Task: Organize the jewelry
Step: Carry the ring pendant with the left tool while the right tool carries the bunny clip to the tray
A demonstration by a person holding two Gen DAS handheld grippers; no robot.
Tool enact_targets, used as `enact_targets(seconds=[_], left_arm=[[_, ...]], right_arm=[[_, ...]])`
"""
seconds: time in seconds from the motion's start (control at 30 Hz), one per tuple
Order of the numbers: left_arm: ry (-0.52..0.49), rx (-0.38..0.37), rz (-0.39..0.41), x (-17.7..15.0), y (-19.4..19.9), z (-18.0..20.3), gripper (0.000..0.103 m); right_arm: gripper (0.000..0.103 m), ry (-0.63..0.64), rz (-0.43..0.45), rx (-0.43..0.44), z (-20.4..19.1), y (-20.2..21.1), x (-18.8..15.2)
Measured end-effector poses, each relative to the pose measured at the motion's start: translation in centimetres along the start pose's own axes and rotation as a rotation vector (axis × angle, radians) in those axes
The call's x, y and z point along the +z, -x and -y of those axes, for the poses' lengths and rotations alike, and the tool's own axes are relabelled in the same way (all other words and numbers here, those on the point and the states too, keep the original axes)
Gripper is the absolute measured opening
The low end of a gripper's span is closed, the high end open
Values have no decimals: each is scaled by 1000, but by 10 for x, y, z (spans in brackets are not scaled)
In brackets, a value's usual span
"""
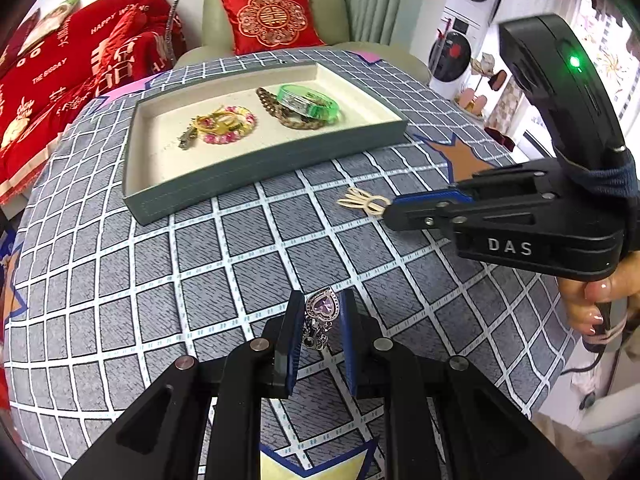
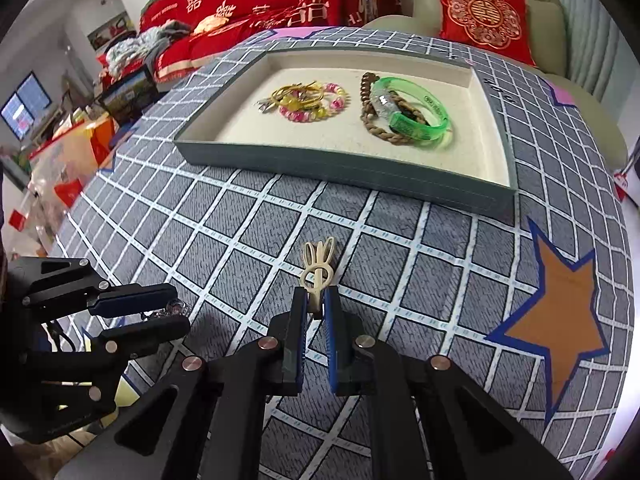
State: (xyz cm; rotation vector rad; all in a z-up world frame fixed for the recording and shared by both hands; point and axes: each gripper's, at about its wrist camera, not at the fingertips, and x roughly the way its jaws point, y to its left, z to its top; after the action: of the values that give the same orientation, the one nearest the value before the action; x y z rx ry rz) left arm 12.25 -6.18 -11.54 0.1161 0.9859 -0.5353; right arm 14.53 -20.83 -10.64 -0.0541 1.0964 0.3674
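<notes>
My left gripper (image 1: 320, 306) is shut on a silver ring with a pink heart stone (image 1: 322, 307), held just above the checked cloth. In the right wrist view that left gripper (image 2: 182, 314) shows at the lower left with the ring (image 2: 175, 307) between its tips. My right gripper (image 2: 317, 300) is shut on a cream rabbit-shaped hair clip (image 2: 318, 266), whose ears point toward the tray. From the left wrist view the right gripper (image 1: 390, 214) enters from the right with the clip (image 1: 362, 202) sticking out. The grey tray (image 1: 224, 184) lies beyond both.
In the tray (image 2: 344, 176) lie a green bangle (image 2: 416, 110), a brown chain bracelet (image 2: 384, 130), a pink and yellow bead bracelet (image 2: 316, 110) and yellow hair ties (image 2: 288, 94). An armchair with a red cushion (image 1: 272, 20) stands behind the table; red bedding (image 1: 60, 76) lies left.
</notes>
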Motion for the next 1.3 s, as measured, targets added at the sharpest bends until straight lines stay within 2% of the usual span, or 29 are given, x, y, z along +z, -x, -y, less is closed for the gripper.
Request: enact_targets(seconds=[0.4, 0.73, 1.0, 1.3], left_arm=[[68, 40, 36, 14, 12, -11, 30], [89, 78, 92, 31, 30, -17, 30], [110, 92, 146, 54, 43, -27, 30], [139, 127, 212, 94, 59, -49, 30]], right_arm=[[9, -54, 42, 13, 9, 20, 3], [9, -117, 114, 15, 21, 53, 15], [9, -154, 150, 21, 31, 68, 31], [9, -195, 197, 28, 44, 79, 65]])
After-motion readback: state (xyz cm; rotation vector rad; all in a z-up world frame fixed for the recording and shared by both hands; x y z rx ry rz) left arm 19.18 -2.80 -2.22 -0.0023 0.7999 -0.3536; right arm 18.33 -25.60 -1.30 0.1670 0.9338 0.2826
